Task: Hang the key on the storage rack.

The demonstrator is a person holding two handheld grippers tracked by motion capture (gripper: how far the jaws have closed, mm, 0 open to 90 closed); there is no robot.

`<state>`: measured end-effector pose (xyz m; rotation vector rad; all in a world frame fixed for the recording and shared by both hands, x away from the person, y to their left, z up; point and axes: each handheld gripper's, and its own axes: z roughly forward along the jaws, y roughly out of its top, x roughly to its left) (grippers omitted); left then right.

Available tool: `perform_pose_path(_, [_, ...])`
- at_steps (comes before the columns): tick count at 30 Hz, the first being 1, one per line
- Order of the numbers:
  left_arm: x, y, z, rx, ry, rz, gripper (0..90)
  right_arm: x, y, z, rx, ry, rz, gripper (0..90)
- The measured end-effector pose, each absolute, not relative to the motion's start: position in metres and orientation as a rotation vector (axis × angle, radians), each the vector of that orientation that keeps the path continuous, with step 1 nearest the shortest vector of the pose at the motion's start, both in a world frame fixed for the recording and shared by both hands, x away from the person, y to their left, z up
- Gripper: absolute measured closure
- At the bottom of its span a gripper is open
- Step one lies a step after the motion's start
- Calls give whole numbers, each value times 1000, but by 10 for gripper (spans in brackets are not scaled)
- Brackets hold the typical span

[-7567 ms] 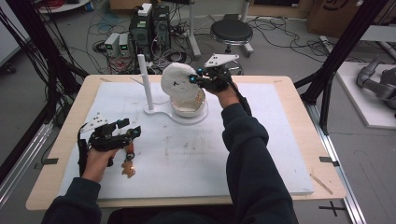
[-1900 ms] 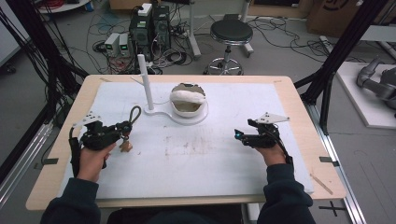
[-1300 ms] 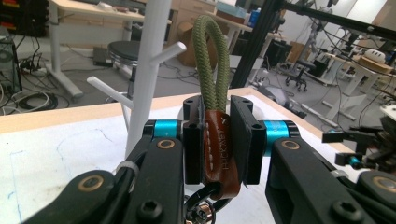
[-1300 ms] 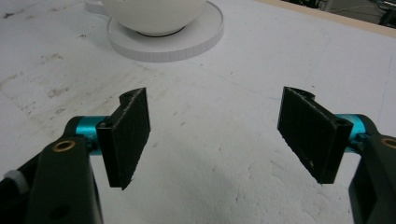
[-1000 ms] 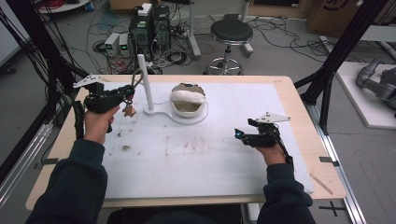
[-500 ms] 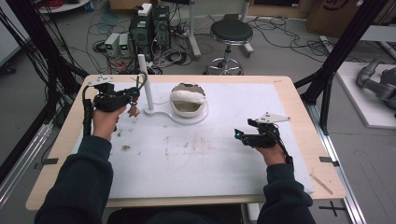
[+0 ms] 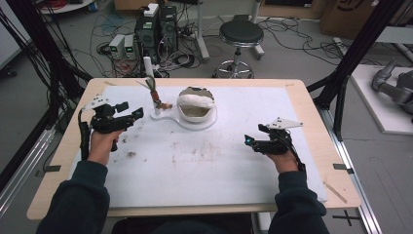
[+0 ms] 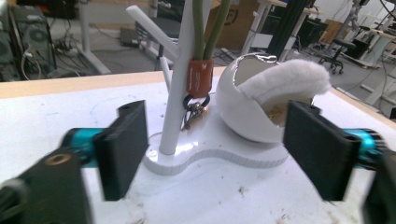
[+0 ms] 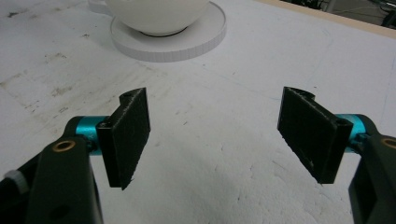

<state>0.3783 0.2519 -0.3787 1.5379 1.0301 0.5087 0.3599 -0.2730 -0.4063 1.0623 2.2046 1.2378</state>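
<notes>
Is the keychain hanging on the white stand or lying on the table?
Hanging: the green-corded brown-tagged keychain dangles from a white stand branch.

A light wooden table [image 7: 311, 105] carries everything. A big white sheet [image 7: 204, 161] covers most of its top, and it has brown smudges and crumbs near the middle. On the far part of the sheet sits a flat white plastic stand [image 7: 192, 122]. A thin white post [image 8: 180, 88] stands up on its left end. A round white broken-open shell [image 7: 196, 103] sits on its right end.
</notes>
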Motion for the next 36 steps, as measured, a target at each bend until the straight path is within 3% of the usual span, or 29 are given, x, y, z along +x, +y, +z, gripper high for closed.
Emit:
perform_pose_path(8, [352,257,-392,1576,980,605,186,360,-271,-407,1051,2210,1220,254])
perform_pose_path(11, [341,258,-400,1573,974,632,184,359,-269,-407,1048,2205,1199,215])
perform_pose_path(36, [317,250,-410,1591,983,635,183,355,-283,-405,1069,2169,1168,210])
